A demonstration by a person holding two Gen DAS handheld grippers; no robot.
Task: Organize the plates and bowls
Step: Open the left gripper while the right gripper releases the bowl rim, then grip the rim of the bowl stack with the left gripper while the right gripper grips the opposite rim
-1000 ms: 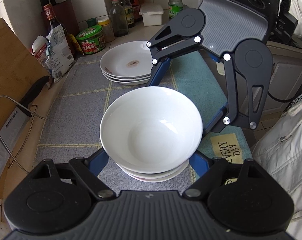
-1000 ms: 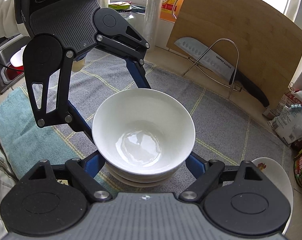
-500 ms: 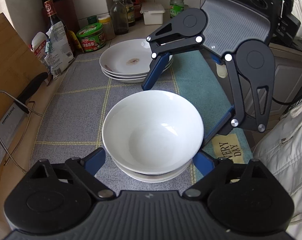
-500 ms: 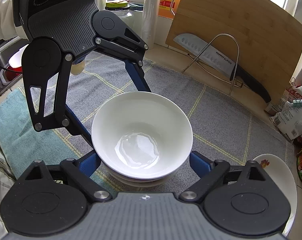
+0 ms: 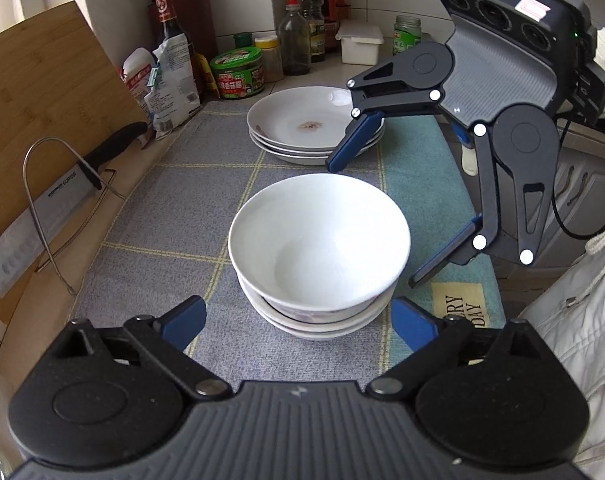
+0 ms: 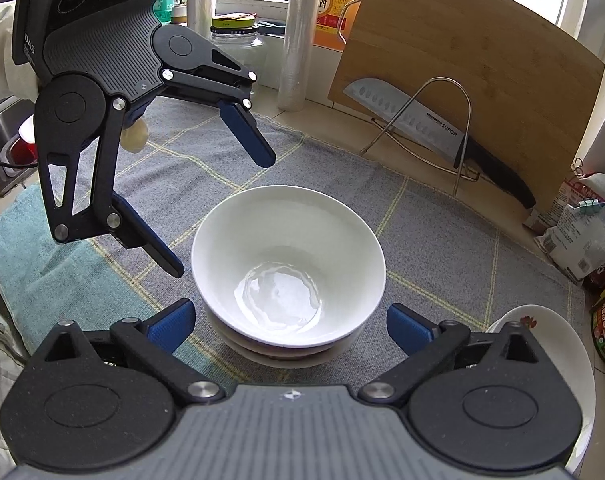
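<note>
A stack of white bowls [image 5: 318, 252] stands on the grey checked mat [image 5: 182, 208]; it also shows in the right wrist view [image 6: 288, 280]. A stack of white plates [image 5: 302, 124] sits farther back near the jars; its rim shows in the right wrist view [image 6: 542, 328]. My left gripper [image 5: 298, 322] is open and empty, just short of the bowls on their near side. My right gripper [image 5: 372, 224] is open and empty, raised on the far side of the bowls. In the right wrist view the right gripper [image 6: 288, 322] faces the bowls, and the left gripper [image 6: 222, 216] hangs opposite.
A bamboo cutting board [image 5: 42, 92] leans at the left with a knife [image 5: 42, 216] in a wire rack. Bottles, jars and packets [image 5: 238, 68] crowd the back. A teal towel [image 5: 422, 184] lies along the counter edge. A sink [image 6: 6, 148] lies beyond the towel.
Both grippers have drawn back and up from the bowl stack, their fingers no longer flanking it. The bowls stay on the mat.
</note>
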